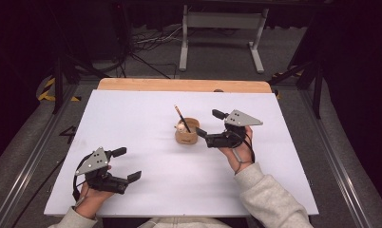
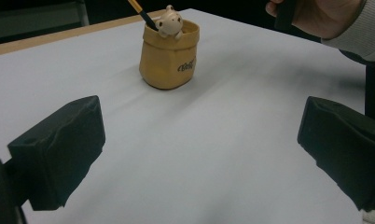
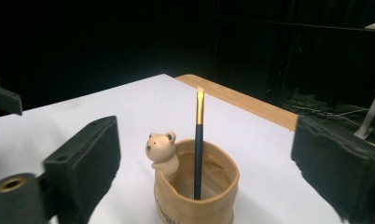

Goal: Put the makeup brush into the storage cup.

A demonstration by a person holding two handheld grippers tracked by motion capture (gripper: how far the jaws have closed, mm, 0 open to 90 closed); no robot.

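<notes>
A small tan holder [image 1: 186,132], shaped like a sack and bearing a bear figurine [image 1: 181,127] on its rim, stood near the middle of the white surface [image 1: 146,114], somewhat closer to the far edge than to the near one. A dark pencil [image 1: 181,117] with a gold band stood inside it, its lower end in the holder and its upper end leaning toward the far edge in the high view. In the right gripper view the pencil [image 3: 198,140] rose nearly upright from the holder [image 3: 199,191], and the figurine [image 3: 161,151] clung to the rim beside it.

The right tongs [image 1: 207,125] were held just beside the holder on the side toward the right edge of the surface, jaws spread wide. One jaw pointed at the holder and lay close to its wall; whether it touched could not be told. In the right gripper view the two black jaws stood far apart with the holder between them and gripped nothing. The person's right hand [image 1: 239,149], in a pale grey sleeve [image 1: 270,199], carried these tongs.

The left tongs [image 1: 127,164] lay near the near-left corner of the surface, well apart from the holder, jaws likewise spread and empty. In the left gripper view the holder [image 2: 168,56] and figurine [image 2: 169,21] appeared farther off across bare surface [image 2: 213,154], between the parted jaws. A wooden strip [image 1: 179,85] ran along the far edge.
</notes>
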